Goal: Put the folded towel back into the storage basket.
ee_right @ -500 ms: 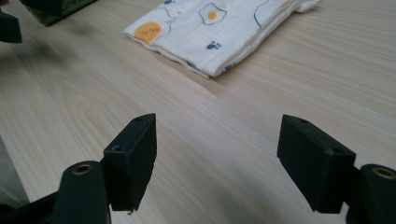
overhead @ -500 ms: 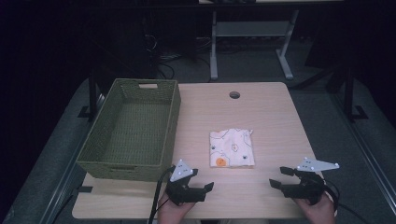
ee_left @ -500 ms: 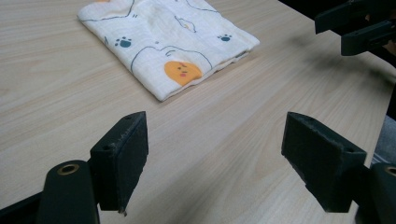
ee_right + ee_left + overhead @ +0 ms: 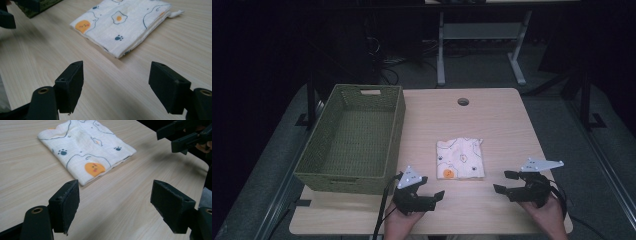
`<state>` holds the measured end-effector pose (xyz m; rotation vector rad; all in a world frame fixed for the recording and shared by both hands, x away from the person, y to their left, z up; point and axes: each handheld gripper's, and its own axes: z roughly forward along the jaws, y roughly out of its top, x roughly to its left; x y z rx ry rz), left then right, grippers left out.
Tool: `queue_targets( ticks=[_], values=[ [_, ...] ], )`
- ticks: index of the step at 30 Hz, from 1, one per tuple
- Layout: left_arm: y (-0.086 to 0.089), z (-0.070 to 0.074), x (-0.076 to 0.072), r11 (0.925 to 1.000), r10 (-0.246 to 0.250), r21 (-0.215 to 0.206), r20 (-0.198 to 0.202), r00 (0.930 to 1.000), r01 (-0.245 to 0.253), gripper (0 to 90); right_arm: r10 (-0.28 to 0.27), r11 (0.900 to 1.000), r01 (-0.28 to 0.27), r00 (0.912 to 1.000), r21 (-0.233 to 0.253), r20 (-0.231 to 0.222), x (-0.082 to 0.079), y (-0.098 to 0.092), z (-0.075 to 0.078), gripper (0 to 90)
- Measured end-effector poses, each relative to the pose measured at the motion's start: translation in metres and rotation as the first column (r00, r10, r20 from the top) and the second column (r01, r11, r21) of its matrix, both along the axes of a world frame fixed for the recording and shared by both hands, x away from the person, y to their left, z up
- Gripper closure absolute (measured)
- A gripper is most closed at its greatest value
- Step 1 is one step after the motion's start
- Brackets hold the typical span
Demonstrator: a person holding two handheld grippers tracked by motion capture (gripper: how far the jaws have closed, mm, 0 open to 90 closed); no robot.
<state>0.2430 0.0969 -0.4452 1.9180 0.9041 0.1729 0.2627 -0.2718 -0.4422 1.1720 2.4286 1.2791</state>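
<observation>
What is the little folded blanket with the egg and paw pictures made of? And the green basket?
The folded cloth looks like soft, thin cotton, maybe muslin: matte, finely woven, with layered edges at the fold. The green basket looks woven from cord or paper rope, going by its ribbed, braided walls; I can't tell which.

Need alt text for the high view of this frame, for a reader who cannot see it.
A folded white printed cloth lies on a wooden table, right of an empty green woven basket. At the near edge, the left hand-held gripper and right hand-held gripper sit open, apart from the cloth.
</observation>
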Motion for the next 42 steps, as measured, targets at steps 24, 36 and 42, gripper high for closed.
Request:
queue_targets(
  ticks=[24,36,42],
  values=[
    [-0.030,0.003,0.039,0.9995,0.020,0.027,-0.038,0.9991,-0.019,25.3,0.059,0.998,-0.061,0.9970,-0.026,-0.050,0.062,0.023,0.033,27.8],
    [-0.034,0.000,0.059,0.9962,0.063,0.064,-0.066,0.9958,-0.059,32.3,0.089,0.994,-0.094,0.9933,-0.063,-0.073,0.096,0.044,0.045,30.1],
    [-0.036,-0.004,0.067,0.9935,0.092,0.074,-0.079,0.9926,-0.087,36.1,0.081,0.994,-0.089,0.9908,-0.067,-0.108,0.116,0.052,0.041,31.5]
  ],
)
